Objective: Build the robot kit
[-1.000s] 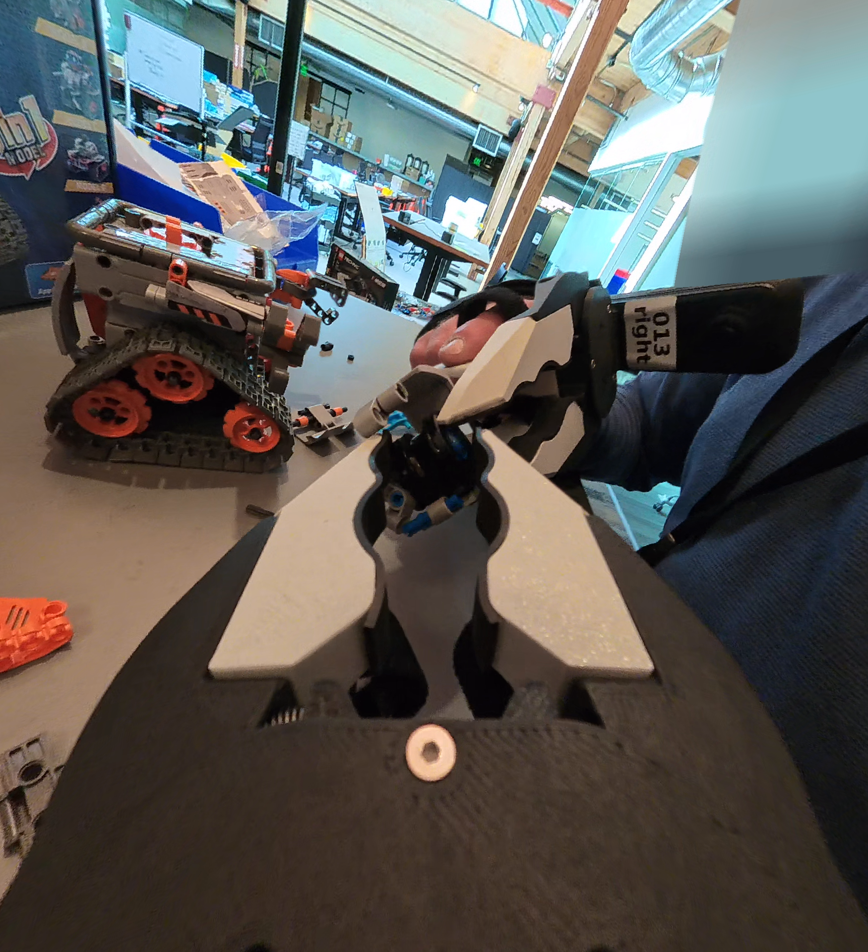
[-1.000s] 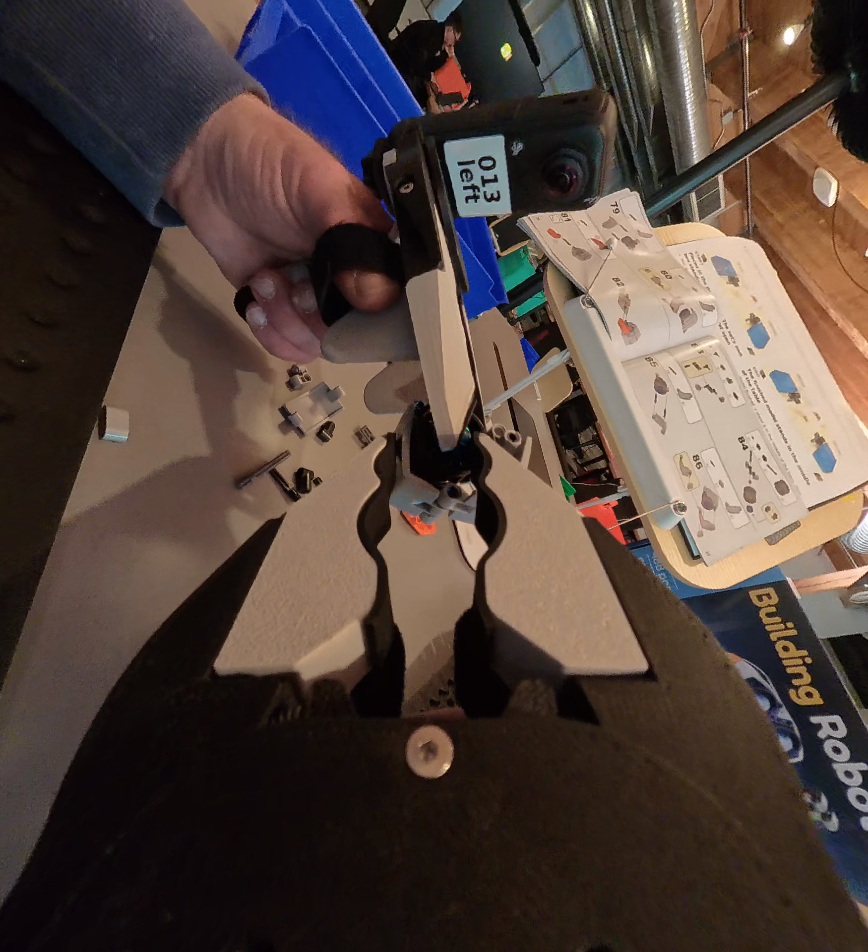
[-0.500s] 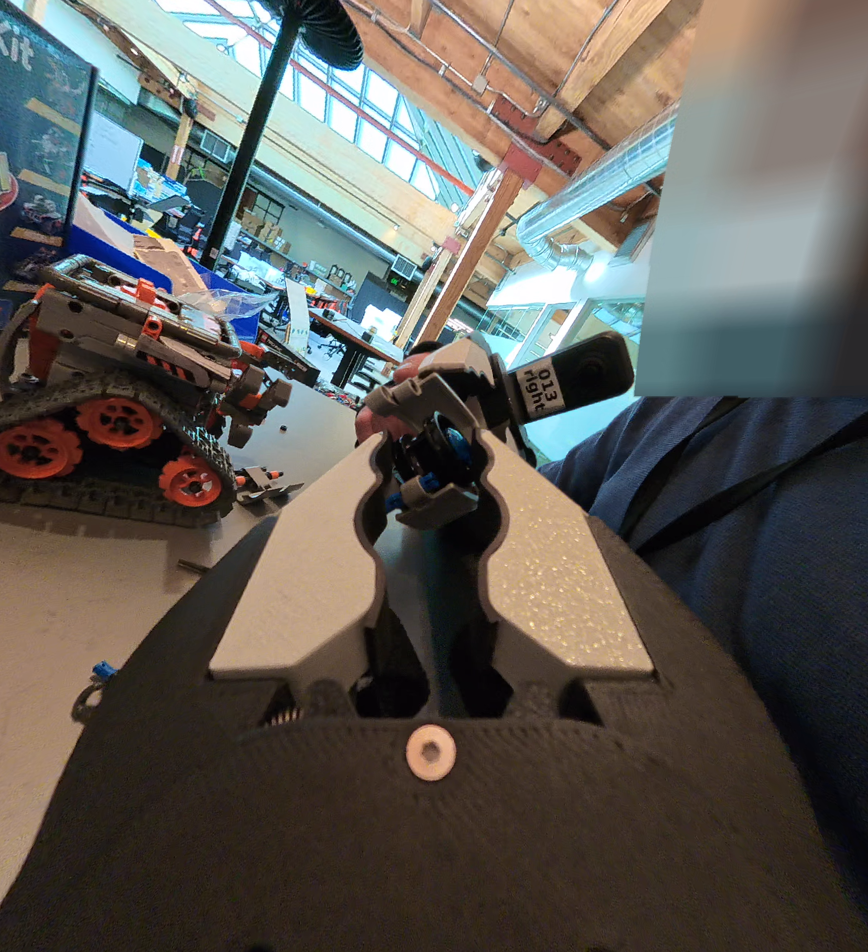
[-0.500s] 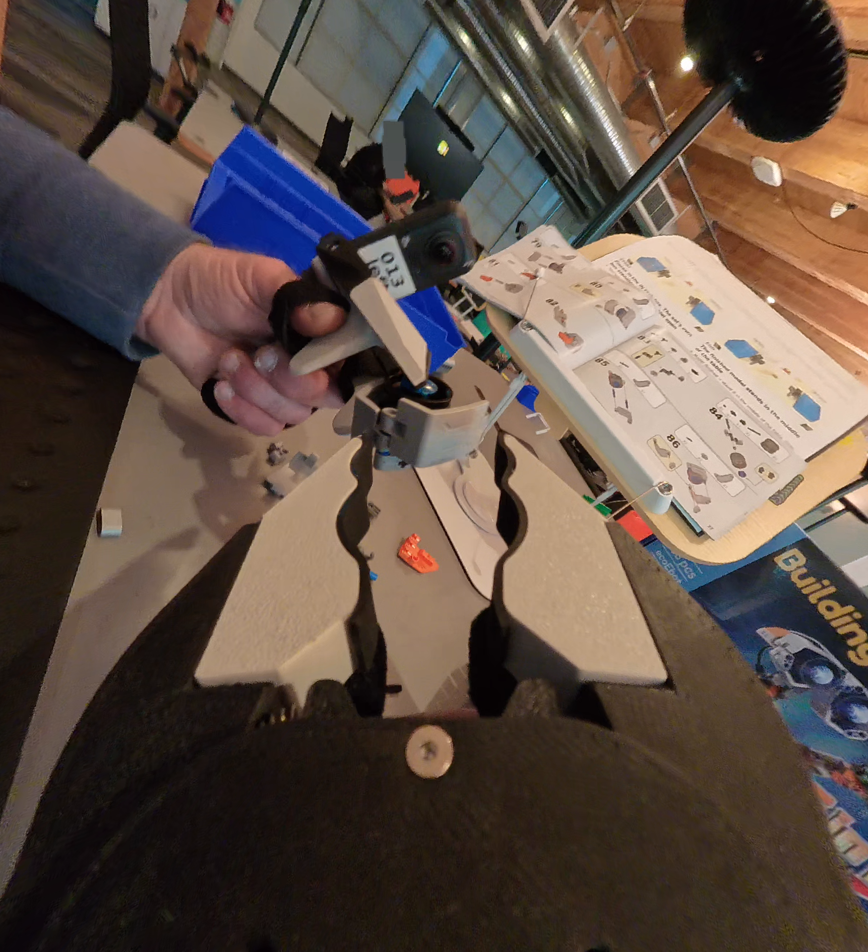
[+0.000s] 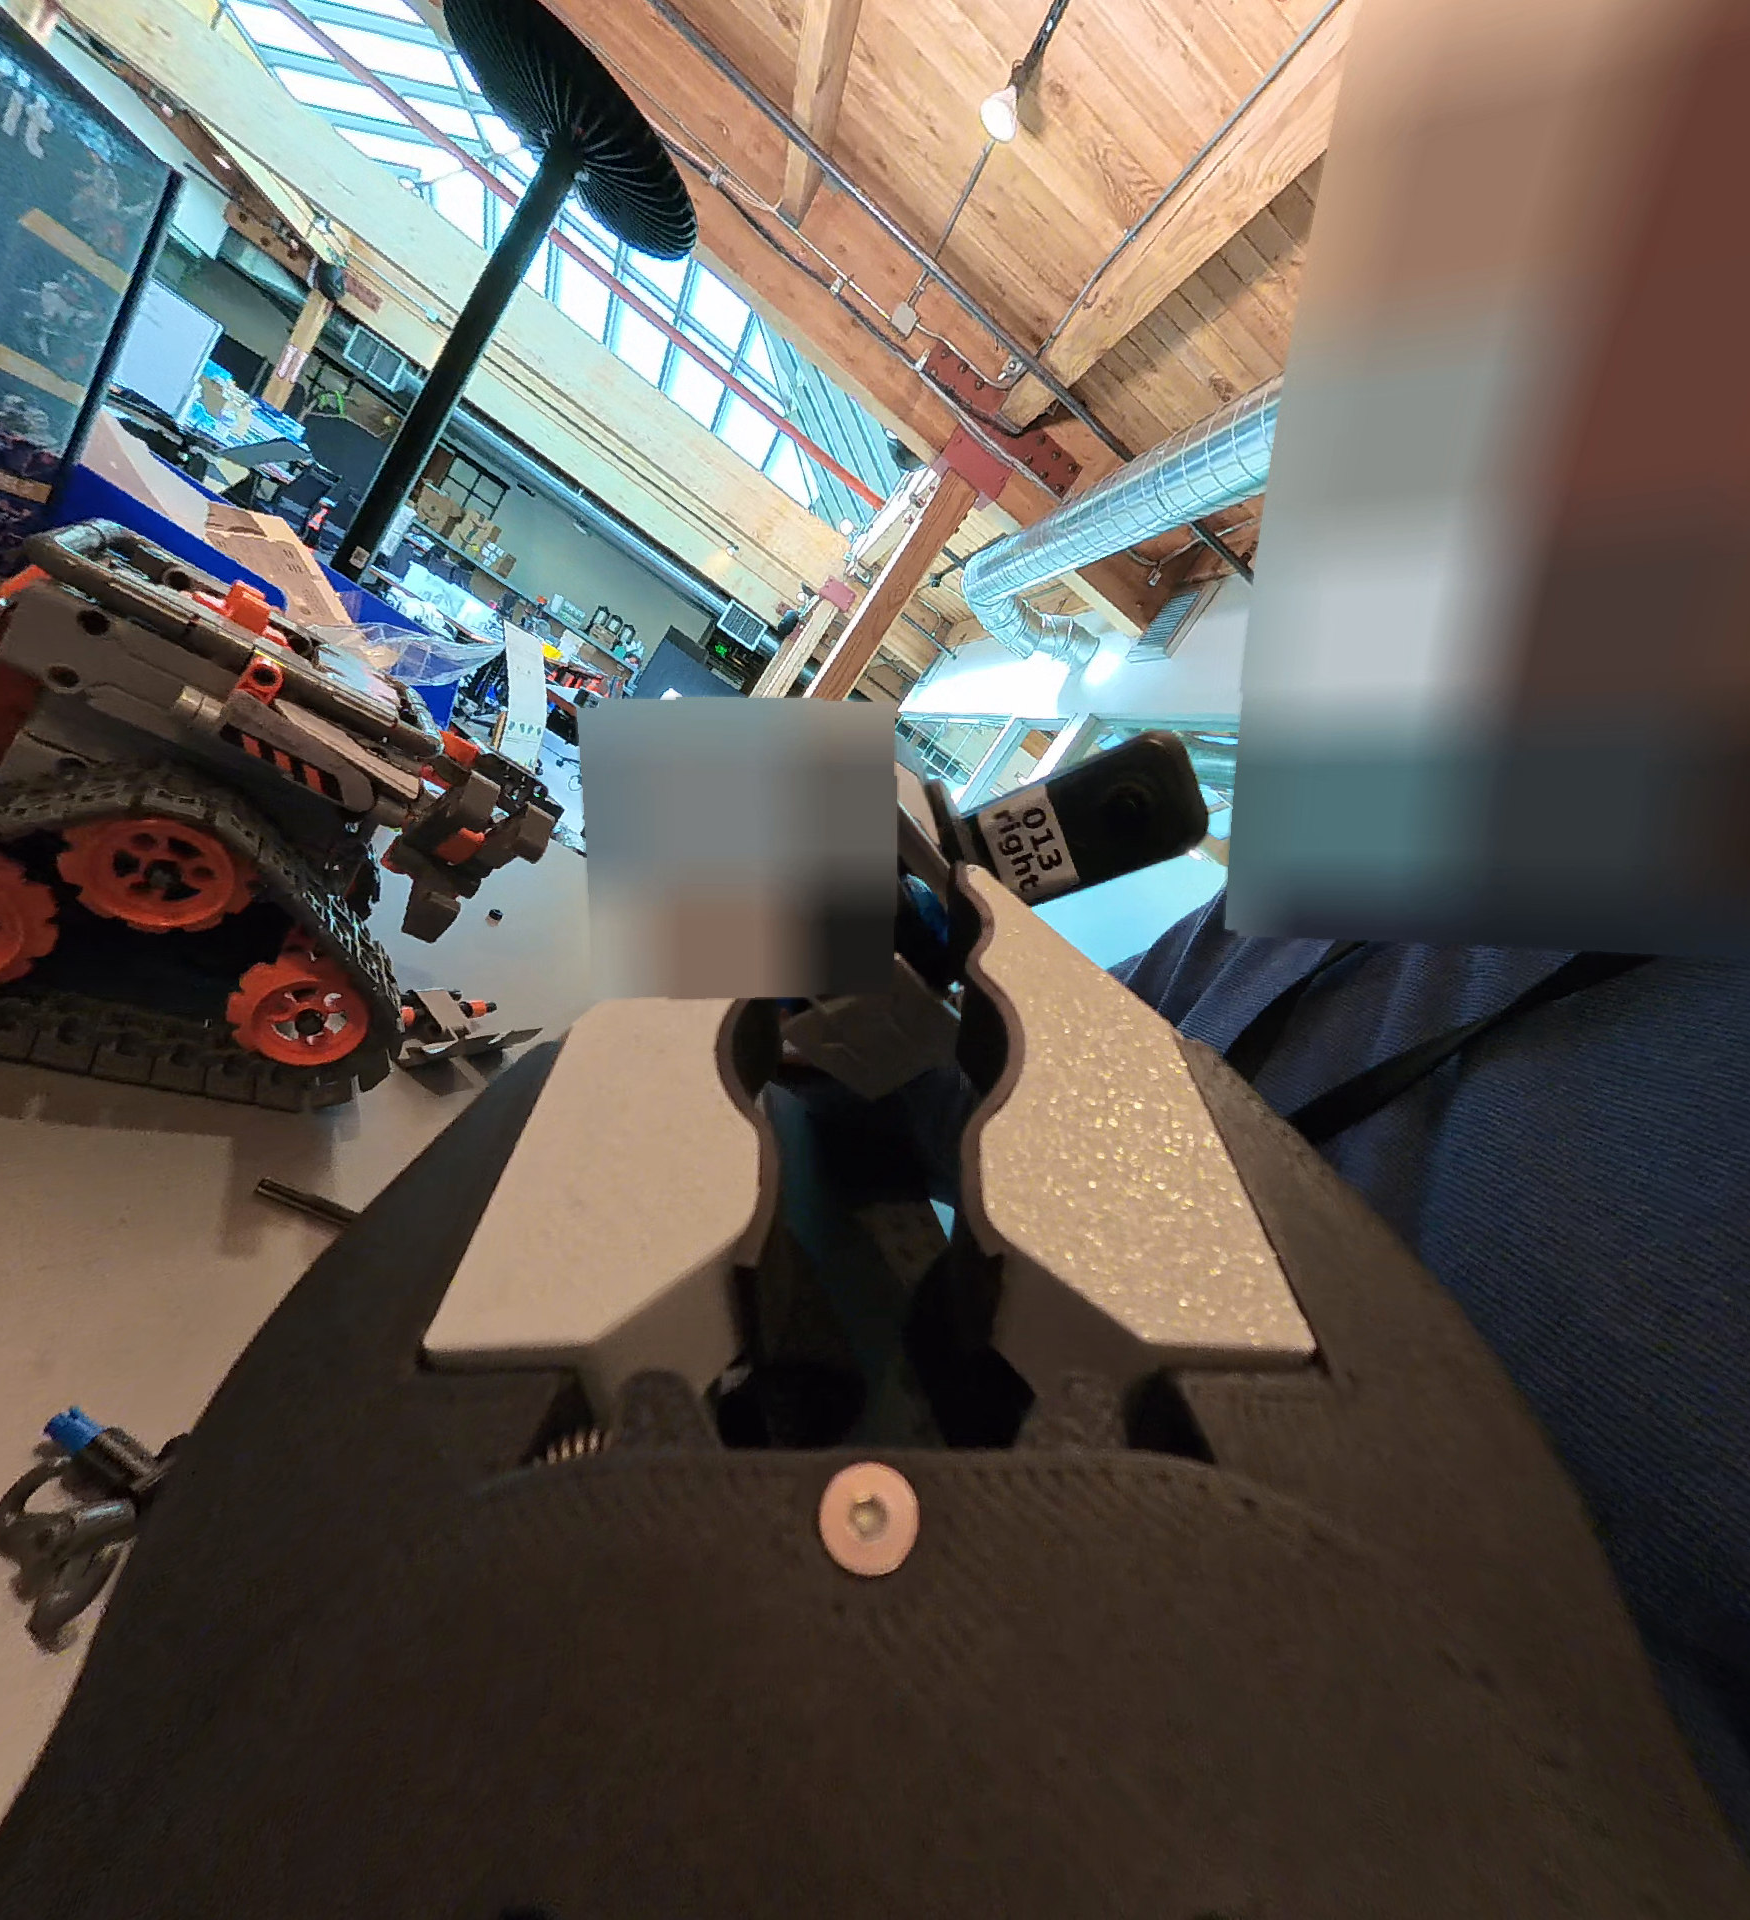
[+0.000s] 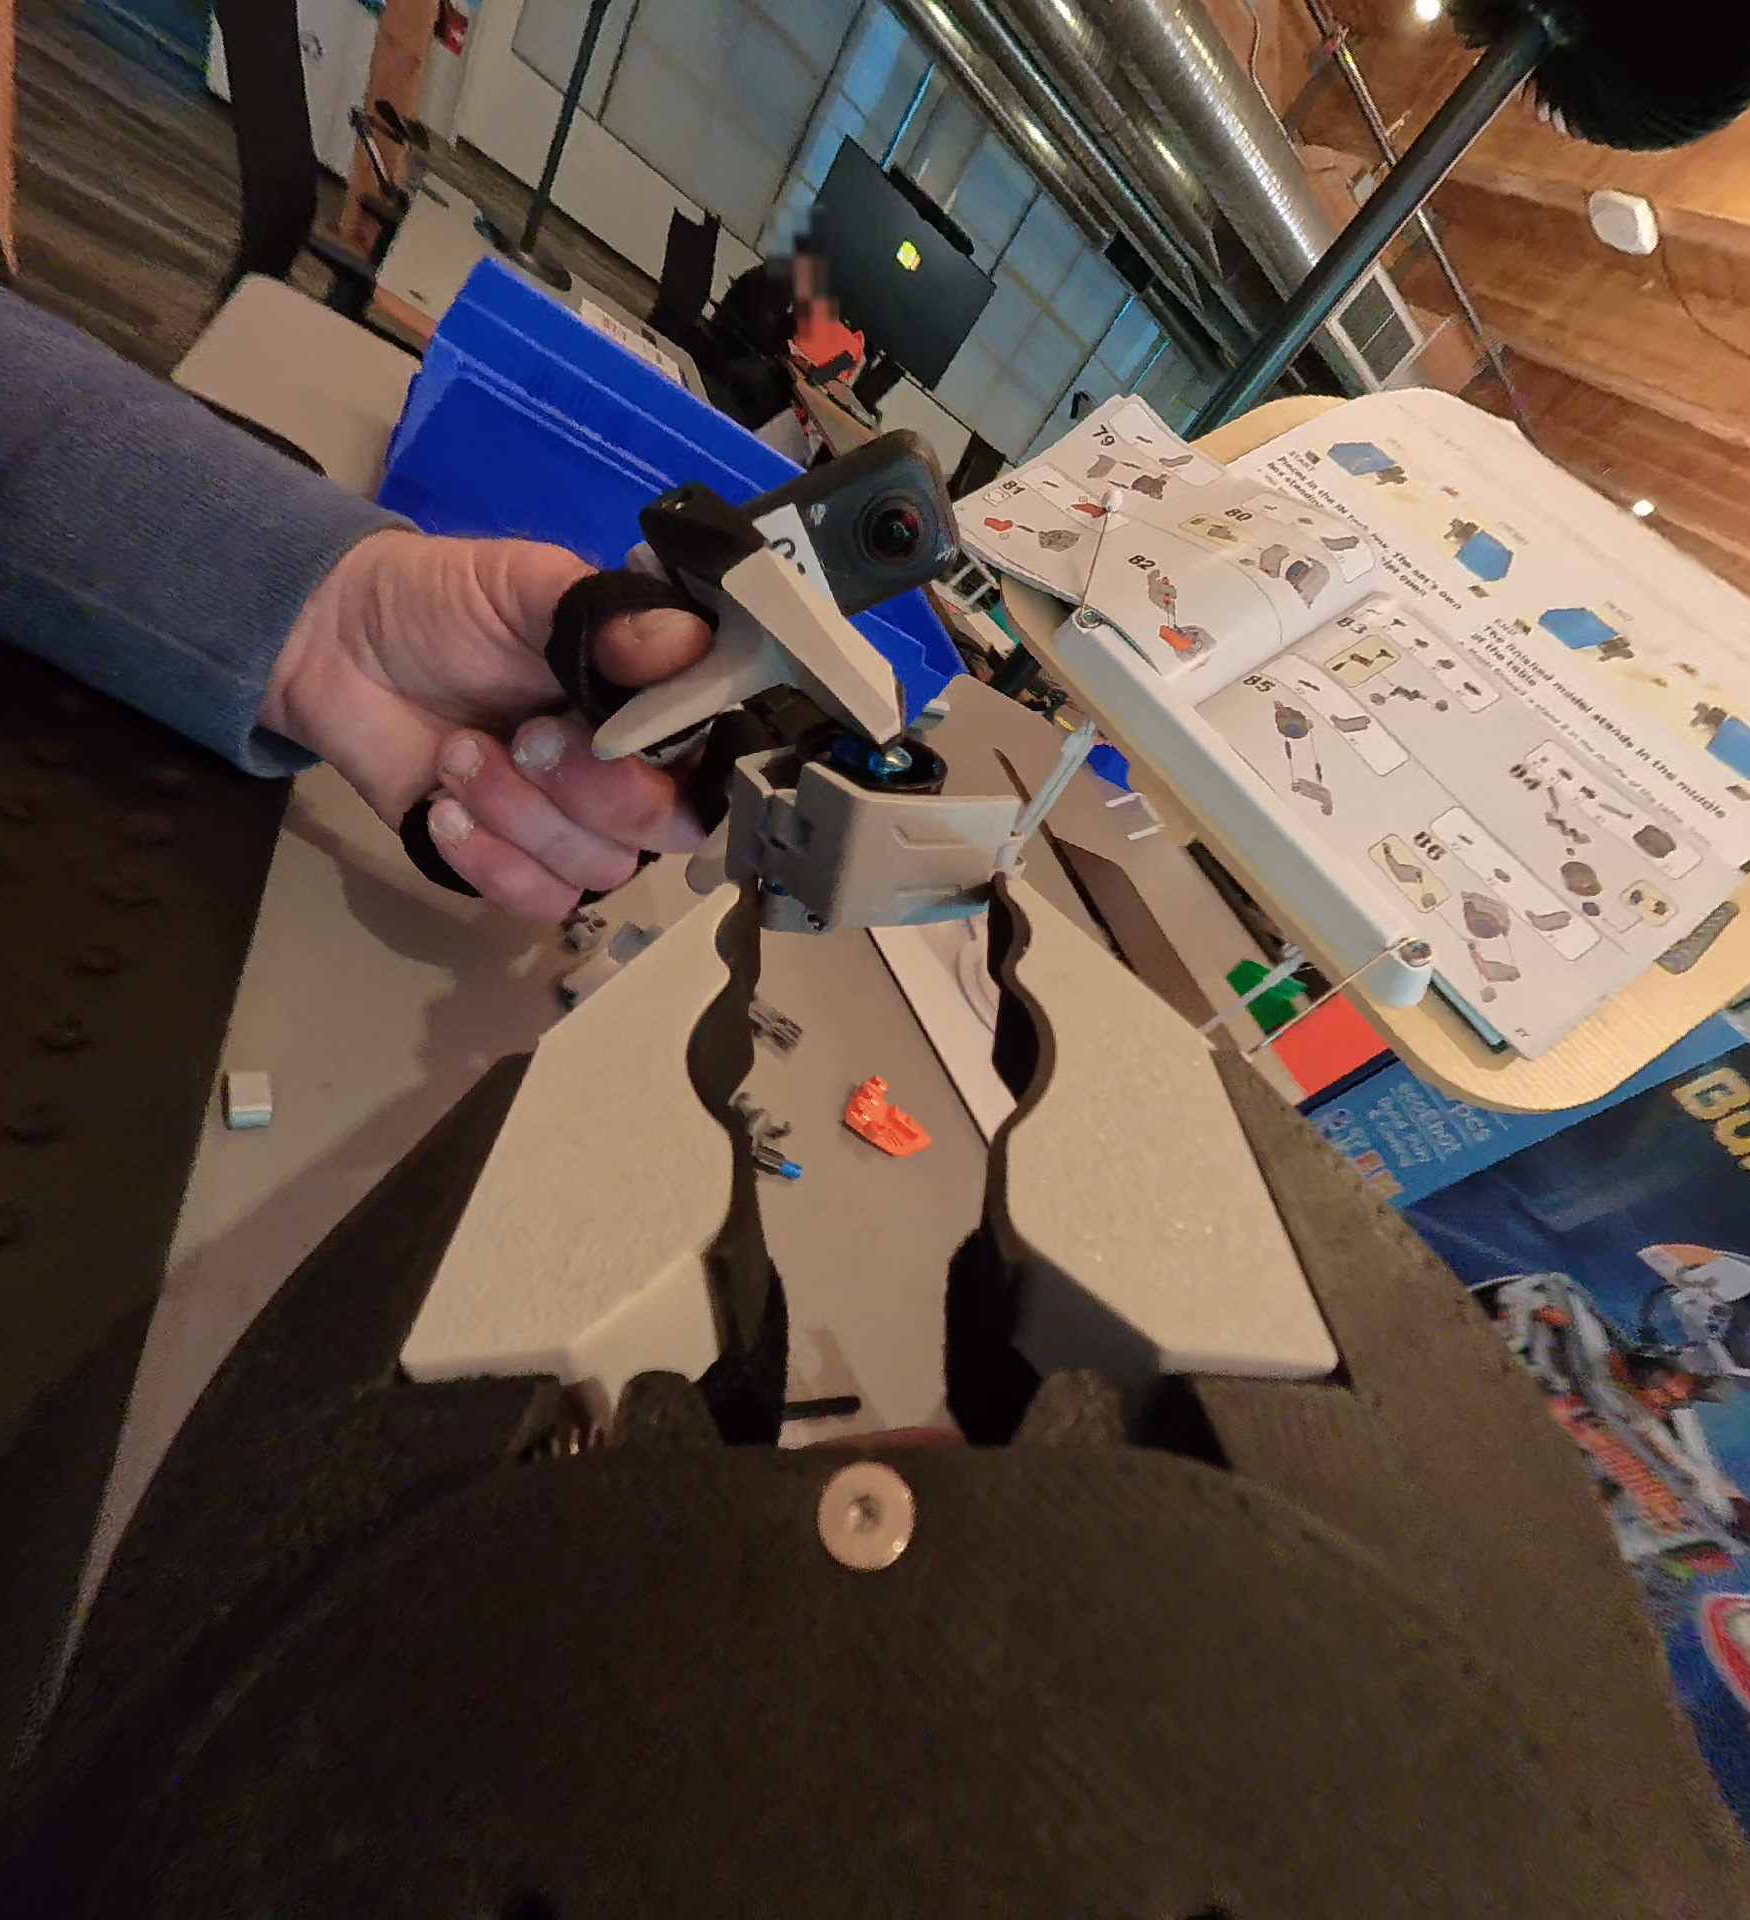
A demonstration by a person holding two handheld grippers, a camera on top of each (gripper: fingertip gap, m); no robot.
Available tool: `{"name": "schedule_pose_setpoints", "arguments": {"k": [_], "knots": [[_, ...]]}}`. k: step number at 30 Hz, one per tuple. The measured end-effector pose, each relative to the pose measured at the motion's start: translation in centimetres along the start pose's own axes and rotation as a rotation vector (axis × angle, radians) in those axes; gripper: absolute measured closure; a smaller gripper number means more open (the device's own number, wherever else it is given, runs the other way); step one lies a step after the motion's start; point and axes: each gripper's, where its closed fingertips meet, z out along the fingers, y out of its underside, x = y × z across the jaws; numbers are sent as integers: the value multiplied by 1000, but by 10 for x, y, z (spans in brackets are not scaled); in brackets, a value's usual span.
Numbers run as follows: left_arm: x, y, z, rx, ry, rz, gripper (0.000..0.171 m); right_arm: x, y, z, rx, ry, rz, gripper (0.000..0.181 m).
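R tongs (image 6: 866, 894) now spread wider, gripping grey block subassembly (image 6: 871, 847); L tongs (image 6: 876, 727) tips closed, pressing its blue hub.

Right claw (image 6: 866, 914) grips grey brick assembly (image 6: 871, 847); left claw (image 6: 886, 717) touching.

tracked model (image 5: 154, 883) on table (image 5: 71, 1247), booklet (image 6: 1370, 665) on stand right

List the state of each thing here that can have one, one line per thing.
right gripper: shut on the grey block assembly, held above the table.
left gripper: tips closed, touching the assembly's top.
instruction booklet: open on a stand.
tracked vehicle: assembled, upright on the table.
orange piece: loose on the table.
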Motion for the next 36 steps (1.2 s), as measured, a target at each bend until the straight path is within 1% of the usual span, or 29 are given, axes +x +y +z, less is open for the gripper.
{"name": "schedule_pose_setpoints", "arguments": {"k": [3,5,6,9,10,12,14,16,17,21,23,26,29,32,34,36], "knots": [[0,0,1,6,10,-22,145,1,0,-1,19,-30,59,140],[-1,-7,-1,44,0,-15,145,6,0,-2,28,-36,138,146],[-1,-8,-2,56,2,-23,146,8,-1,-1,35,-40,169,143],[-9,-17,-5,131,-13,-73,145,8,-5,-2,50,-27,141,136],[-11,-20,-7,159,-18,-87,146,7,-4,-1,40,-17,126,130],[-14,-21,-7,181,-23,-110,145,7,-2,3,9,17,84,123],[-16,-19,-3,184,-21,-127,145,7,2,8,-33,58,45,122],[-14,-12,5,158,-2,-141,146,13,8,11,-88,132,7,131],[-13,-10,9,147,3,-141,146,13,10,11,-104,144,-19,133],[-9,-9,8,127,41,-156,147,10,8,11,-142,184,-106,135],[-8,-8,8,108,40,-146,146,10,4,10,-143,194,-119,137],[-14,-9,5,94,-27,-94,145,16,6,4,-144,210,-113,139],[-22,-13,-2,79,-119,-25,128,21,15,0,-198,217,-154,139],[-24,-5,-1,-25,-245,118,117,15,27,2,-272,200,-230,139],[-26,5,4,-107,-314,194,114,11,29,4,-296,195,-286,139],[-25,20,12,-200,-344,251,114,6,29,5,-312,196,-349,140]]}}
